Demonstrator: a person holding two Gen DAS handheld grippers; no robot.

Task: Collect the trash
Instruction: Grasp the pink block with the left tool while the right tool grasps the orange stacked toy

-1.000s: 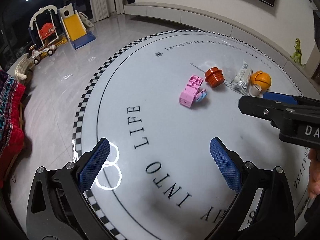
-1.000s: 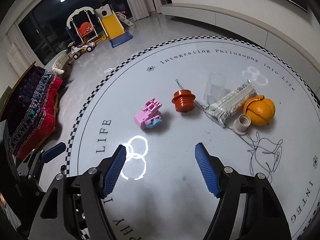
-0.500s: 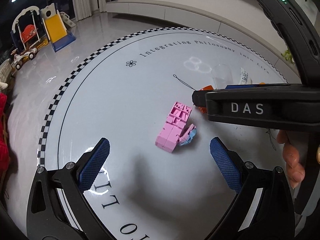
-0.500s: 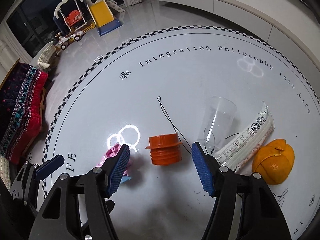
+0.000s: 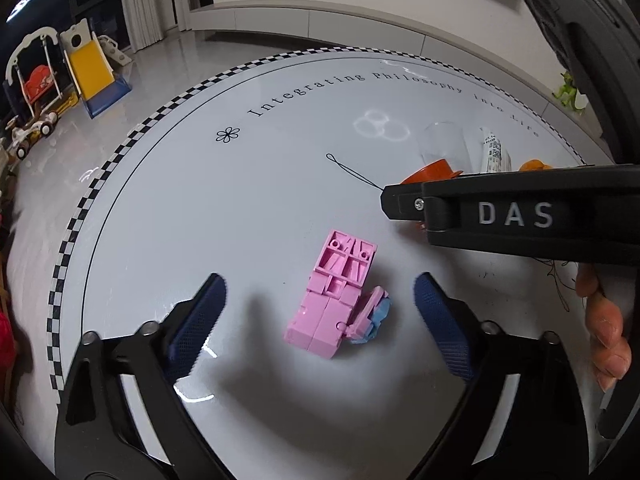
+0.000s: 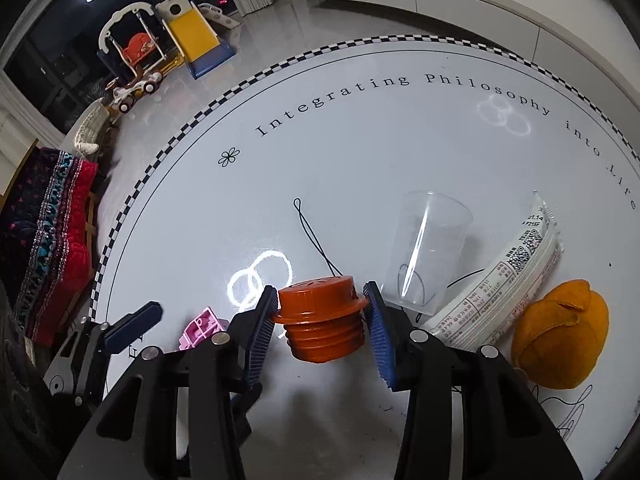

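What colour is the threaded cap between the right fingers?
Orange-red; the cap shows best in the right wrist view.

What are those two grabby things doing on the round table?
A person is picking up trash with a gripper in each hand. The right gripper has its blue pads against both sides of the orange cap, seemingly gripping it. The left gripper is open around the pink toy block and not touching it. A clear cup, a wrapper and an orange peel lie nearby.
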